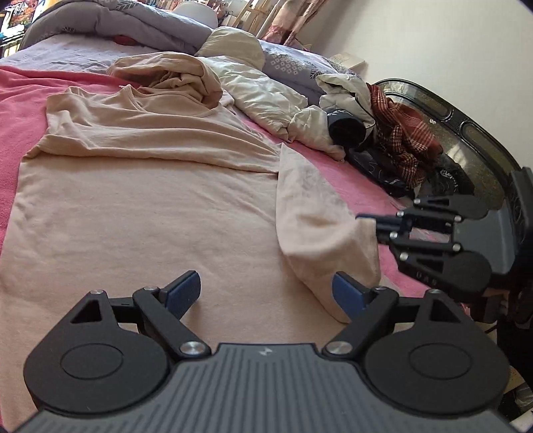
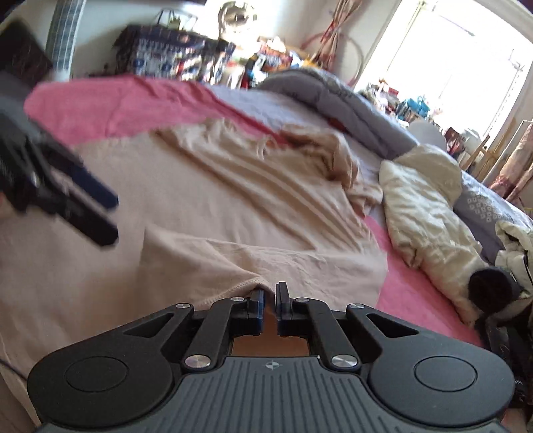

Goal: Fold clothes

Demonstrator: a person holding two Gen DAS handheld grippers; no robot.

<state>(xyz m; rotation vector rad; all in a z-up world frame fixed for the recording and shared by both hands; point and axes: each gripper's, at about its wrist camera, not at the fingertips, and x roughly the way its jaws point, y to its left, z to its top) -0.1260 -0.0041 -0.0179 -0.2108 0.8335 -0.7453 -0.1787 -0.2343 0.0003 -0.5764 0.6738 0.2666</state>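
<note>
A beige long-sleeved shirt (image 1: 133, 206) lies spread on the pink blanket (image 1: 20, 110), collar at the far end. Its sleeve (image 1: 316, 226) runs down the right side toward the near edge. My left gripper (image 1: 266, 283) hovers open over the shirt's lower body, its right blue pad beside the sleeve end, with nothing between the fingers. My right gripper (image 2: 269, 293) is shut on the sleeve (image 2: 266, 259) at its cuff hem. In the left wrist view the right gripper (image 1: 366, 221) meets the sleeve end from the right. The left gripper (image 2: 111, 218) shows blurred at the left of the right wrist view.
A cream quilted cover (image 1: 263, 90) and a heap of clothes with a red plaid piece (image 1: 403, 140) lie right of the shirt. A grey duvet (image 1: 133, 23) is bunched at the far end. The dark bed frame (image 1: 466, 116) curves along the right.
</note>
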